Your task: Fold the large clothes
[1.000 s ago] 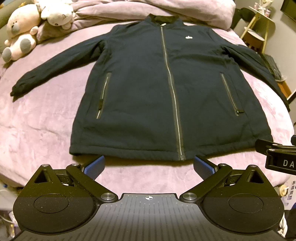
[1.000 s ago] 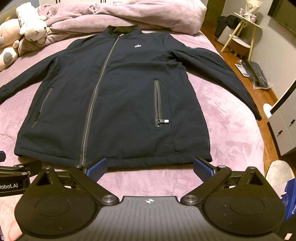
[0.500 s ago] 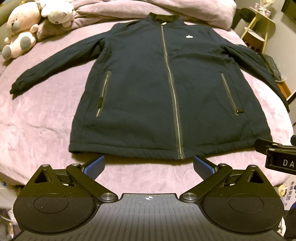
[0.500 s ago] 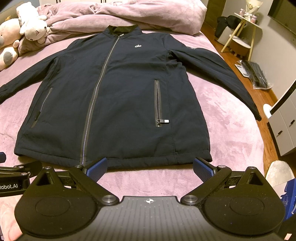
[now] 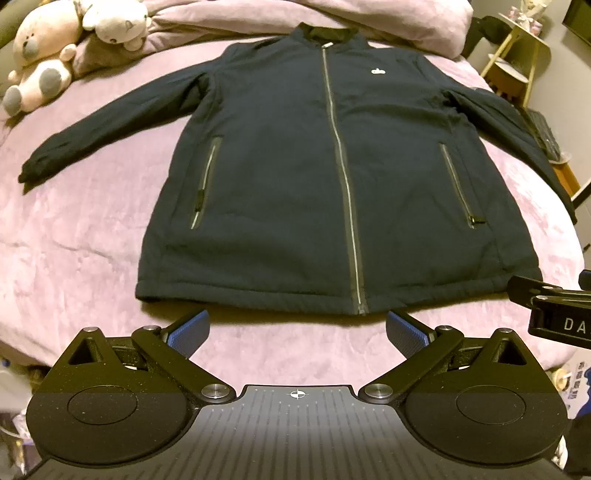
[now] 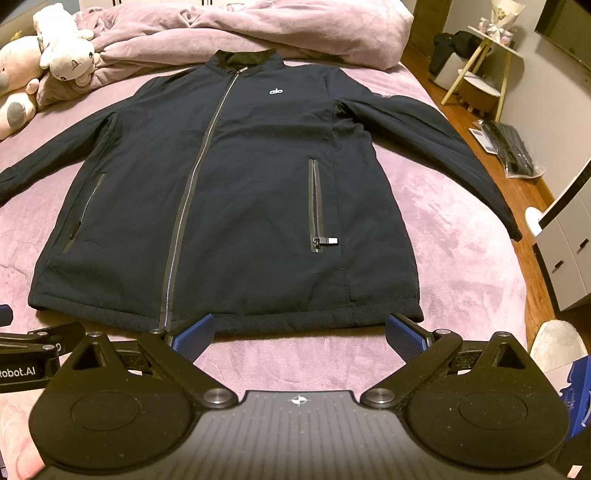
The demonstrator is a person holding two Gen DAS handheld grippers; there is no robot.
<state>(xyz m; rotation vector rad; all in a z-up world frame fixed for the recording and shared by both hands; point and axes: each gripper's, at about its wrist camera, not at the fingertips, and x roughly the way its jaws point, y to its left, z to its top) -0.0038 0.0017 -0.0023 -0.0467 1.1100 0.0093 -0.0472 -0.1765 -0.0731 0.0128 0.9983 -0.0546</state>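
Pink plush bedding covers the bed (image 5: 74, 236) where a dark navy jacket (image 5: 295, 177) lies face up, zipped to the collar, its body square to the near edge and its hem just short of that edge. Both sleeves are spread outward, one toward the left edge (image 5: 110, 122), the other running past the right edge (image 6: 443, 147), a layout that leaves every fold line exposed. 2 stuffed toys (image 5: 48, 55) sit at the far left corner beside a bunched duvet (image 6: 258, 33), clear of the garment.

The left gripper (image 5: 297, 330) hovers just off the hem near the bottom of the central zip, its blue-padded jaws spread wide and empty. The right gripper (image 6: 299, 332) waits beside it at the right half of the hem, jaws likewise wide apart and holding nothing. Neither touches the cloth.

Folding appears not yet begun: the jacket is only flattened. The paired stance at the hem suggests either a lift of the bottom edge toward the collar or a reach out to bring the sleeves in first. Thick padded fabric may resist a crisp crease and slip from a shallow pinch.
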